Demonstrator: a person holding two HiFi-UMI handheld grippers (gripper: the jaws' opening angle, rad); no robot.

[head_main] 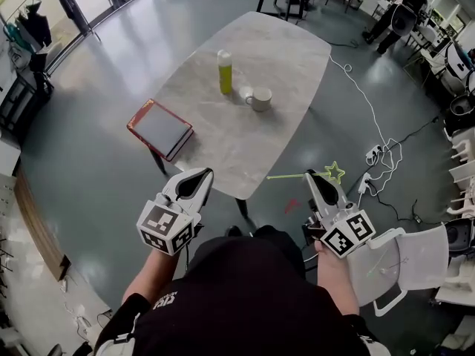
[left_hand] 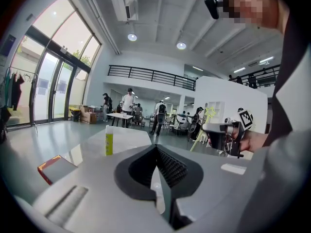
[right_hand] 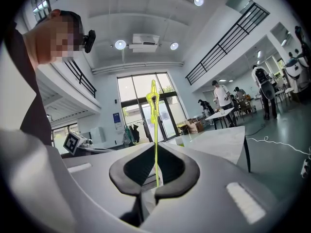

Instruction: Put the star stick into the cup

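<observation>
Your right hand-held gripper (head_main: pixel 320 178) pinches the star stick (head_main: pixel 334 172) by its thin shaft, well short of the cup (head_main: pixel 260 99) on the desk (head_main: pixel 289 50), your left hand-held gripper (head_main: pixel 194 185) pressed together empty; it looks light and whippy, so grip it firmly.

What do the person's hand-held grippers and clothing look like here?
Both the left hand-held gripper and the right hand-held gripper are pale grey beak-shaped shells with black ribbed jaw linings, each carrying a cube of black-and-white square markers. The person wears a black top with white sleeve print.
</observation>
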